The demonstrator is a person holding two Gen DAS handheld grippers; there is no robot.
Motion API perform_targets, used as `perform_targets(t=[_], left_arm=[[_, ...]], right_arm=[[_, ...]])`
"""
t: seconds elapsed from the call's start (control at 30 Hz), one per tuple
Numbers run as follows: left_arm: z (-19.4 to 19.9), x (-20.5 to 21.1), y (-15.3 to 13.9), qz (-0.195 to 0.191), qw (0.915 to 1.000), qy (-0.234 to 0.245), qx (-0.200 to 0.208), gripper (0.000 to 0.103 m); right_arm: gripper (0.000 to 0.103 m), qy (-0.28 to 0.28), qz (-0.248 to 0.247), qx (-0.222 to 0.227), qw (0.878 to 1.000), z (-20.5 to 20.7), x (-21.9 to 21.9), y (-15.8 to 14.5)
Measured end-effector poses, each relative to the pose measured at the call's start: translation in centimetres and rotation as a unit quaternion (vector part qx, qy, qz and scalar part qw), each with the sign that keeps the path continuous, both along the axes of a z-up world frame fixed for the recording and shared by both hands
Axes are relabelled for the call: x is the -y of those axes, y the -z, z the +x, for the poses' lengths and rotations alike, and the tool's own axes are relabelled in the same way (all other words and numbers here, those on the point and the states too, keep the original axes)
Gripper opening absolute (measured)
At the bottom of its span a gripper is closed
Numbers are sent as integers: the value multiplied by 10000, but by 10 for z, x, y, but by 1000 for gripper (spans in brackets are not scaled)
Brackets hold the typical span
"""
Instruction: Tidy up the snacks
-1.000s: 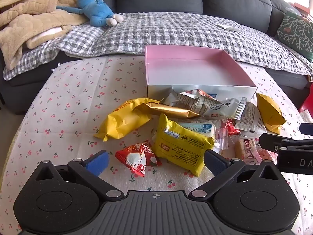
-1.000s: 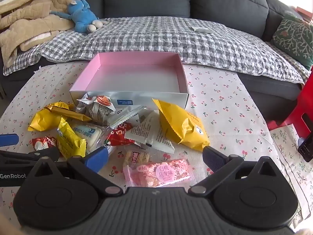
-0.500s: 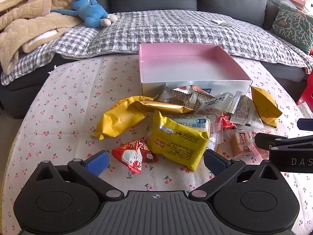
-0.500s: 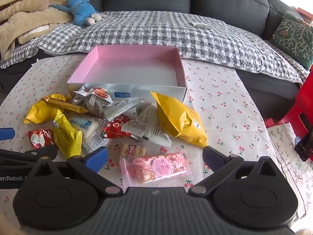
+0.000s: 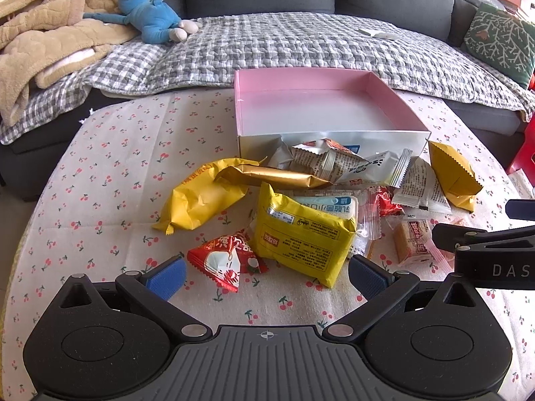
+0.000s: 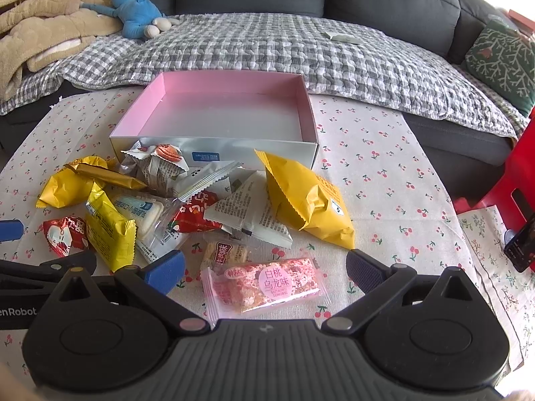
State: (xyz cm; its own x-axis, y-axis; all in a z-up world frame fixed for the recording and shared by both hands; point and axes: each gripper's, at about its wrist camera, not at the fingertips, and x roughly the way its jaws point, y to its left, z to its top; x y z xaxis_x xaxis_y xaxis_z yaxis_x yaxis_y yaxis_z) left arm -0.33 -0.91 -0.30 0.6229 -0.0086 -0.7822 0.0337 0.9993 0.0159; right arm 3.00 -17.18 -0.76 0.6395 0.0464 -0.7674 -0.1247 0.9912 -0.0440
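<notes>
A pile of wrapped snacks lies on the cherry-print table in front of an empty pink-lined box (image 5: 321,107), also in the right wrist view (image 6: 230,113). My left gripper (image 5: 265,275) is open and empty, its fingers either side of a red triangular snack (image 5: 224,260) and a yellow packet (image 5: 301,237). My right gripper (image 6: 264,272) is open and empty, with a pink snack bar (image 6: 267,284) lying between its fingers. A large yellow bag (image 6: 307,200) lies just beyond it.
A grey sofa with a checked blanket (image 5: 284,43), a beige blanket (image 5: 43,43) and a blue plush toy (image 5: 150,16) stands behind the table. A red stool (image 6: 515,180) and a phone (image 6: 521,244) are at the right.
Both grippers have drawn nearer to the snacks and dipped lower. The pink snack bar now sits closer between the right fingers. Both stay open.
</notes>
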Motion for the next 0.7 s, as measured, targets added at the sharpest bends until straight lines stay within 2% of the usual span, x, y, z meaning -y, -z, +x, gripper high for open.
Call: perform_targets(t=[0.7], left_arm=[[0,0,1,-2,10000,-11,-8,103]], right_arm=[[103,-27,-26,-13,10000,0,0,1]])
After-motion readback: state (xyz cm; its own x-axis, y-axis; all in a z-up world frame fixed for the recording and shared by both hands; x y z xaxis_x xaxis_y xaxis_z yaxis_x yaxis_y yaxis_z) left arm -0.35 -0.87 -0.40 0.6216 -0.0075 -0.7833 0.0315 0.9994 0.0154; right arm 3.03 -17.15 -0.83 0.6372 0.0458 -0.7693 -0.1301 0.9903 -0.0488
